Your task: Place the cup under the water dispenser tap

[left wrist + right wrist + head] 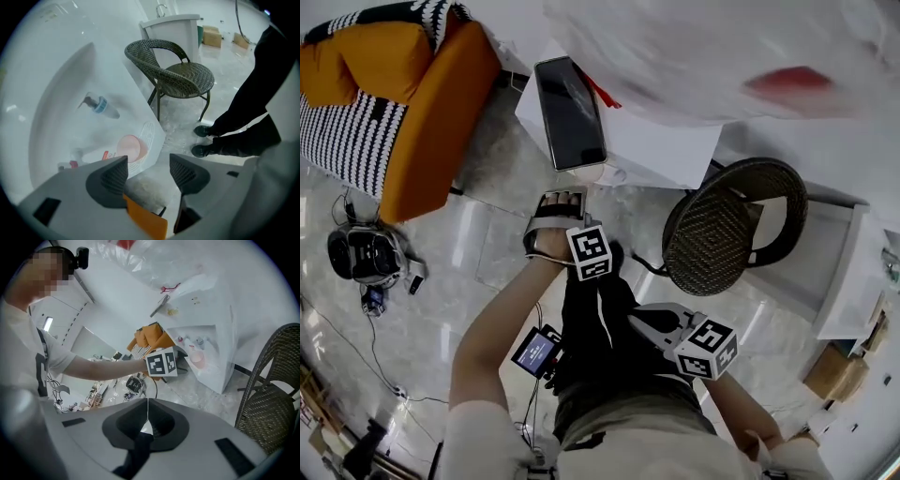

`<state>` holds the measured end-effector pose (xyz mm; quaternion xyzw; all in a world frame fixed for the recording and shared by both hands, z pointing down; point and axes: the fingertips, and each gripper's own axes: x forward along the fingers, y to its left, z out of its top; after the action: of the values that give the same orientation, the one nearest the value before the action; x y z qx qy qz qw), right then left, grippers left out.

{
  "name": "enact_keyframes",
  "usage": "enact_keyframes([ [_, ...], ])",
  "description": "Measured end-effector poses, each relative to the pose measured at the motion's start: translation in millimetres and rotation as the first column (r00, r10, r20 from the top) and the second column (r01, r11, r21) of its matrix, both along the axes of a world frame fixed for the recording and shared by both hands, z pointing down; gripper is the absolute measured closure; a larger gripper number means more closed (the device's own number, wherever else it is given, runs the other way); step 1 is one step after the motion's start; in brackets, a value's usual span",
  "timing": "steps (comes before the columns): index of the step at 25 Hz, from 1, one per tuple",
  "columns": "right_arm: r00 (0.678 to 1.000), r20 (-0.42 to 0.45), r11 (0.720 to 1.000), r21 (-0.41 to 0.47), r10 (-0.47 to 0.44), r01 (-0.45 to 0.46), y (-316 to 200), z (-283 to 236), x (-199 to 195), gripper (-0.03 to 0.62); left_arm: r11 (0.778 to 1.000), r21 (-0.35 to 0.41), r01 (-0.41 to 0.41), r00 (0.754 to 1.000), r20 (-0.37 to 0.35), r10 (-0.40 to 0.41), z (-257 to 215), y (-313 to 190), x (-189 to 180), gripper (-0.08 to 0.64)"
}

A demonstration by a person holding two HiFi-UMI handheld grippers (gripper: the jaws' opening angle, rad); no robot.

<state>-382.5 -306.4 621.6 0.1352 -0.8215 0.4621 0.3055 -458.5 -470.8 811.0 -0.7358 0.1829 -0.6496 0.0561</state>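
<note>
While the left tool hangs empty, jaws apart, the cup stands just ahead past its left jaw; the right tool, jaws together, sits farther back.

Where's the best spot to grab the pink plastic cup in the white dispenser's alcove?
Probably its side wall, jaws either side, coming in from the open front: the pink plastic cup stands upright on the white ribbed drip tray, with a blue tap above.
</note>
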Motion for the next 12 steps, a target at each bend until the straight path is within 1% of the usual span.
enact_keyframes([
  [2,1.0,0.003,1.0,0.013,-0.005,0.005,-3.5,-4.4,-4.9,0.565,1.0,-0.021,0.023,0.999,-0.044,-0.023,-13.6,7.3,-4.8,0.249],
  [5,1.0,0.012,0.999,0.041,-0.015,0.014,-11.6,-13.8,-13.4,0.565,0.999,-0.003,0.042,0.995,-0.092,-0.042,-39.1,10.5,-18.8,0.249],
  [7,0.999,0.021,0.998,0.057,-0.025,0.023,-16.7,-21.7,-20.3,0.566,0.996,0.0,0.084,0.988,-0.133,-0.083,-54.6,10.0,-32.4,0.25],
  [9,0.999,0.036,0.997,0.067,-0.036,0.034,-20.4,-32.2,-26.5,0.566,0.986,-0.023,0.165,0.968,-0.189,-0.167,-69.0,10.6,-46.8,0.25],
  [12,0.996,0.075,0.996,0.086,-0.038,0.032,-29.8,-50.8,-38.2,0.565,0.956,-0.061,0.288,0.92,-0.258,-0.294,-92.7,8.6,-70.8,0.25],
])
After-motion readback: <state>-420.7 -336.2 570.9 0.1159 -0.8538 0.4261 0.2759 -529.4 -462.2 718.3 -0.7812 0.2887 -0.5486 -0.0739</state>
